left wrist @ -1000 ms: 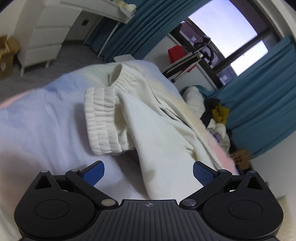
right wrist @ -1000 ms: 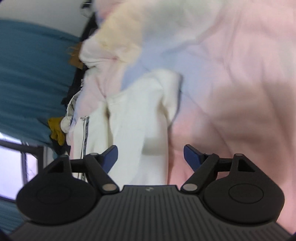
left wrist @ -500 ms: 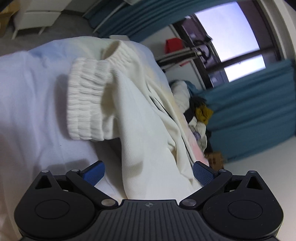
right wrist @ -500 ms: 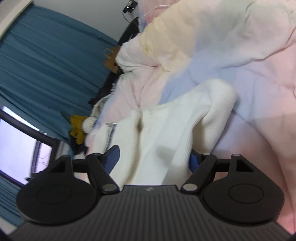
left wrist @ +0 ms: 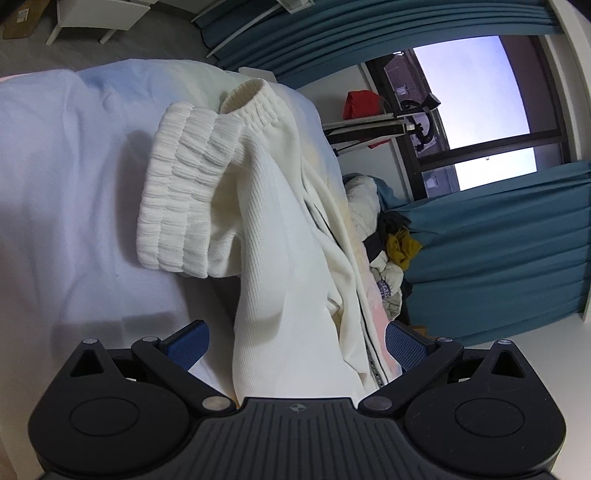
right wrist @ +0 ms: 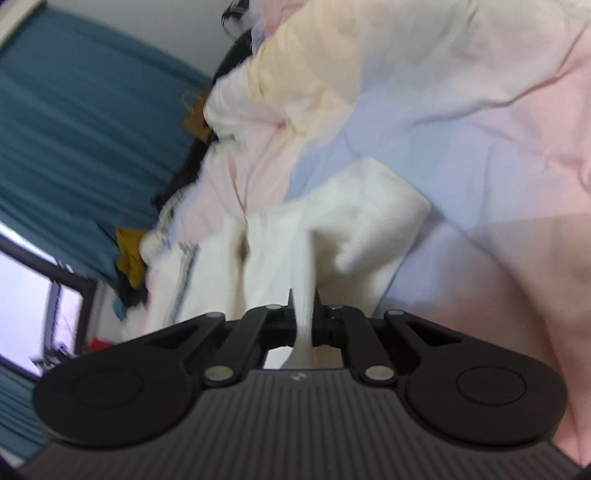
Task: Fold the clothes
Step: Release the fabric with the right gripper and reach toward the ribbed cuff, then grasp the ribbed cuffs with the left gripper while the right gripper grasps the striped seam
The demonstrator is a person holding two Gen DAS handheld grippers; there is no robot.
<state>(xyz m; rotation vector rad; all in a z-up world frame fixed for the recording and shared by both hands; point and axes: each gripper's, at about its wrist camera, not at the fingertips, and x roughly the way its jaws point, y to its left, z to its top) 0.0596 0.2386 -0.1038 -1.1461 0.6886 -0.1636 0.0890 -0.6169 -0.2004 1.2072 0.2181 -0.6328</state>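
Left view was sharp, lit by cool daylight from the window [left wrist: 476,96]; soft shadows fell on the bedsheet [left wrist: 74,177] under the sweater cuff [left wrist: 177,195]. Right view was motion-blurred throughout, curtain [right wrist: 74,140] smeared. Both showed strong fisheye bending at the edges, sky slightly overexposed.

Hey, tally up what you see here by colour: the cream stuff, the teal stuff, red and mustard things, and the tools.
Cream: 1, the garment
Teal: 2, curtains and
Red: 1, bag
Mustard: 1, cloth
Black tools: 2, left tool open, right tool shut on the garment
Total: 7
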